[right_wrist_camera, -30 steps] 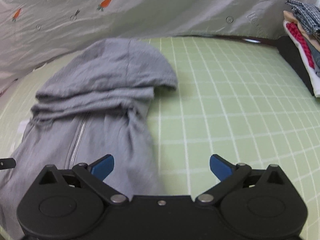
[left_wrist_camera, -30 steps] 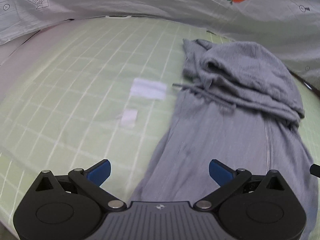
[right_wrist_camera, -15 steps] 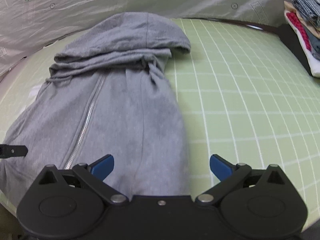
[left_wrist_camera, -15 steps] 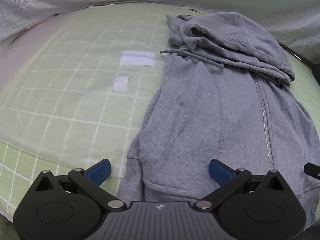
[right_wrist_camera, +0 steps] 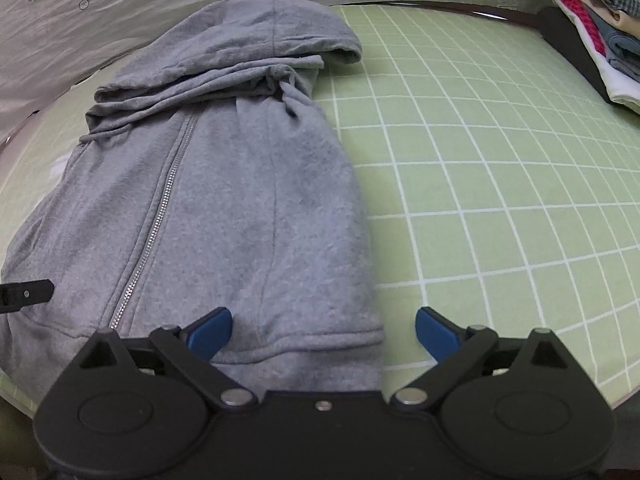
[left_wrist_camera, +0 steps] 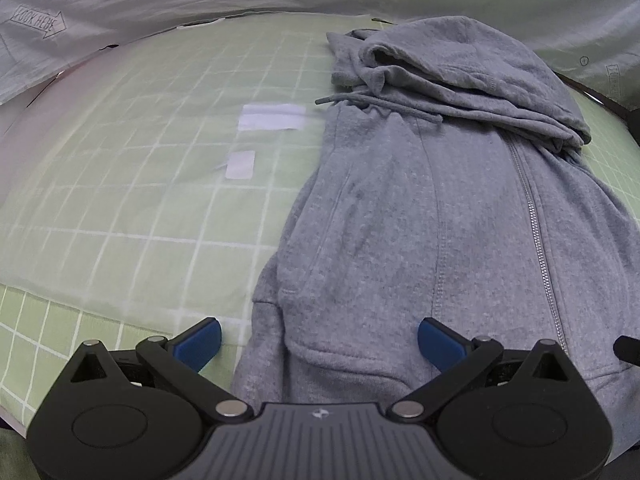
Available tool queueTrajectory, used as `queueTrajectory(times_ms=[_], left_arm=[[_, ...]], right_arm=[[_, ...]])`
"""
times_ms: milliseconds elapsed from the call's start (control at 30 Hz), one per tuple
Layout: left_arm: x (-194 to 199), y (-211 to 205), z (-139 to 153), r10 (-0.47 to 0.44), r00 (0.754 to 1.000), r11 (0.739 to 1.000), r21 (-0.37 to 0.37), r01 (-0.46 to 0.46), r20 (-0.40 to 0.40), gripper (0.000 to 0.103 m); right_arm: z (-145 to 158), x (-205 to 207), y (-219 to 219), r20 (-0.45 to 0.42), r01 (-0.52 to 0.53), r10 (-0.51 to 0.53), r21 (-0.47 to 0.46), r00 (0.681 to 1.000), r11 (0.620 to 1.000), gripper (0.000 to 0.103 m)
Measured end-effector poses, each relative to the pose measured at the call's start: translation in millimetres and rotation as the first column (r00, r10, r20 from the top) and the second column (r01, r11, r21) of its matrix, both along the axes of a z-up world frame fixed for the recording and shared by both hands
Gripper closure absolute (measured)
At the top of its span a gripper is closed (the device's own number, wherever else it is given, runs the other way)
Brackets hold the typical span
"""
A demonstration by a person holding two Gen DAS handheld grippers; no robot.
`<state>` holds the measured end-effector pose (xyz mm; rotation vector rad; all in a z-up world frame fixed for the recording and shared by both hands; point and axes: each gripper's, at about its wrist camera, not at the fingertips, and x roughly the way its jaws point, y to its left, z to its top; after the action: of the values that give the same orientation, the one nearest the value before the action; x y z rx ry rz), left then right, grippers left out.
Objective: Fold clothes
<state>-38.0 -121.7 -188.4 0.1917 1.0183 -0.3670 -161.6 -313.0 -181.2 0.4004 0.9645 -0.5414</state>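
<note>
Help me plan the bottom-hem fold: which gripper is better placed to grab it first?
Probably the right gripper: its open jaws straddle the grey zip-up hoodie's hem corner. The left gripper, also open, looks similarly placed.

The grey zip-up hoodie (left_wrist_camera: 400, 220) lay front-up in front of me, on the green gridded cloth (right_wrist_camera: 480, 160). Its silver zipper (right_wrist_camera: 160, 216) was closed, running up the middle of the body. Both sides had been folded in, so the body made a narrow column with its ribbed hem (right_wrist_camera: 304, 344) nearest me. The hood (right_wrist_camera: 256, 36) lay bunched and creased at the far end, and one drawstring (left_wrist_camera: 376, 102) trailed across the chest.
</note>
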Motion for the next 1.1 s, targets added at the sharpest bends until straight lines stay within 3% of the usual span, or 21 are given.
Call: queueTrajectory(times_ms=[100, 200, 267, 300, 367, 400, 500, 767, 967, 1100], left_arm=[[0.4, 0.0, 1.0, 0.011, 1.0, 1.0, 0.001, -0.011, -0.018, 0.001], [-0.2, 1.9, 4.2, 0.0, 1.0, 1.0, -0.003, 0.0, -0.024, 0.01], [-2.9, 4.5, 8.2, -0.011, 1.0, 1.0, -0.02, 0.011, -0.014, 0.029], [-3.8, 5.5, 10.9, -0.027, 1.0, 0.999, -0.04, 0.027, -0.012, 0.046], [-3.4, 7.8, 14.9, -0.044, 0.998, 0.994, -0.099, 0.04, -0.042, 0.068], [-2.9, 8.9, 16.1, -0.046, 0.997, 0.99, -0.138, 0.038, -0.061, 0.08], [-4.0, 4.5, 24.8, -0.056, 0.996, 0.984, -0.172, 0.043, -0.072, 0.083], [6.0, -6.9, 72.2, -0.076, 0.997, 0.948, -0.31, 0.069, -0.009, 0.084], [41.6, -17.4, 98.0, -0.008, 1.0, 0.893, -0.45, 0.011, 0.009, 0.084], [69.7, -30.9, 112.0, 0.018, 0.999, 0.867, -0.499, 0.004, 0.038, 0.085]], right_arm=[[1.1, 0.2, 0.3, -0.006, 0.004, -0.004, 0.003, 1.0, 1.0, 0.008], [5.0, 1.4, 0.9, -0.005, -0.012, 0.013, 0.005, 1.0, 1.0, 0.017], [8.8, 3.1, 2.1, 0.001, -0.032, 0.032, 0.007, 0.999, 0.999, 0.036], [10.8, 4.2, 2.6, 0.003, -0.039, 0.039, 0.008, 0.999, 0.999, 0.044], [17.1, 2.6, -1.4, 0.066, -0.049, 0.045, 0.067, 0.997, 0.997, 0.082], [19.6, 1.7, -3.6, 0.092, -0.045, 0.036, 0.1, 0.995, 0.994, 0.083], [26.0, 4.8, -6.4, 0.111, -0.046, 0.034, 0.11, 0.993, 0.993, 0.085], [59.2, 15.8, -32.4, 0.211, -0.028, -0.001, 0.134, 0.978, 0.991, 0.085], [84.4, 40.5, -58.7, 0.284, -0.021, -0.007, 0.096, 0.959, 0.995, 0.085], [101.2, 57.1, -76.2, 0.332, -0.016, -0.009, 0.071, 0.943, 0.997, 0.085]])
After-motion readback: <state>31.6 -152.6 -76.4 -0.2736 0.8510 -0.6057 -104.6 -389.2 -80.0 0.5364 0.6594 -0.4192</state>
